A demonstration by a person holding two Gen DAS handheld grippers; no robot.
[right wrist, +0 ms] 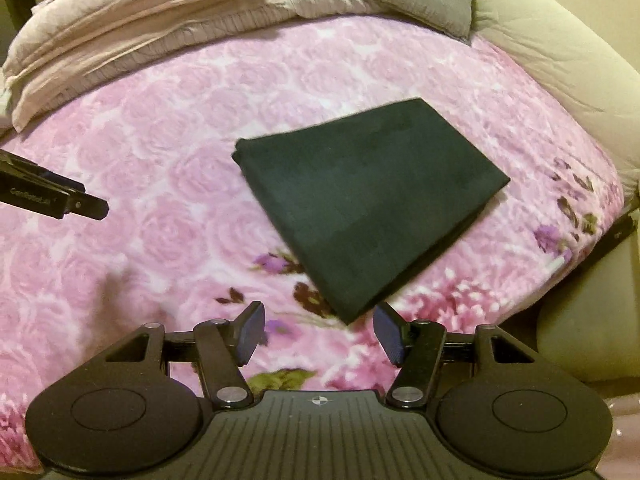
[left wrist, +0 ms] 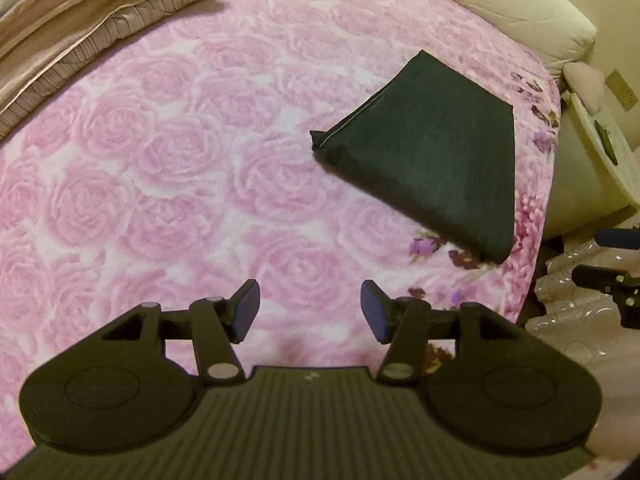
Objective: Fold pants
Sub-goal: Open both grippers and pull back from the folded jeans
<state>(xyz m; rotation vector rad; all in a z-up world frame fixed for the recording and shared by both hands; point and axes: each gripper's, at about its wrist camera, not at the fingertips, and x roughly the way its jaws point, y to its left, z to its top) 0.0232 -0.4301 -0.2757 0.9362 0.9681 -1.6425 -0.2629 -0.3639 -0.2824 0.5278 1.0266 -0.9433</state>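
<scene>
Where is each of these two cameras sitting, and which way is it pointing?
Left wrist: on the left gripper, facing forward over the pink rose blanket; its open fingers show, the folded dark pants lie ahead to the right.
Right wrist: on the right gripper, facing the pants; its open fingers show, the left gripper at left.
Shared: pants, blanket, pillows.

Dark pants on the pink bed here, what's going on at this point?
A person is working with two handheld grippers over a pink rose-patterned blanket. The dark green-black fabric pants lie folded into a compact rectangle on it, touched by neither gripper. The left gripper and the right gripper are both open and empty, held clear of the cloth. Judging by the neat stack, the folding looks finished or nearly so.
</scene>
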